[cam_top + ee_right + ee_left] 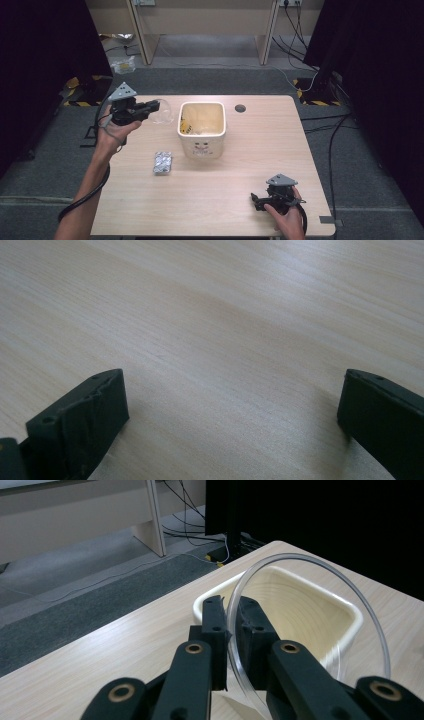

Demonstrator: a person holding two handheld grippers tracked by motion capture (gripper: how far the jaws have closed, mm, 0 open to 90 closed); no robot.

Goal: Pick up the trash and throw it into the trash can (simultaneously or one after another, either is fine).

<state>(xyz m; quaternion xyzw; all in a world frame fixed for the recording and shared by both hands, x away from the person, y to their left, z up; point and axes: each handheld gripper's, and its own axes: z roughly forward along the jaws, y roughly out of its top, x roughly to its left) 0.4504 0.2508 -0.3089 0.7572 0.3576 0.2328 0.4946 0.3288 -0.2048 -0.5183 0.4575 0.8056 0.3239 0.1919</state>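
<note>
My left gripper pinching clear plastic lid by rim; light, bendy, slippery. Right gripper open, empty.

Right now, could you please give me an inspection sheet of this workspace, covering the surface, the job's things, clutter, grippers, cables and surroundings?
Surface: light wooden table, with a round hole near its far edge.
Job's things: clear plastic lid, held on edge beside the cream bin; something yellow lies inside the bin.
Clutter: silver blister pack lying flat in front of the bin's left side.
Grippers: left gripper shut on the lid's rim, raised off the table; right gripper open, nothing between its jaws, low over bare wood at the near right corner.
Cables: black cable trailing from the left gripper; more wires on the floor.
Surroundings: grey carpet, black curtains either side, a desk beyond.
</note>
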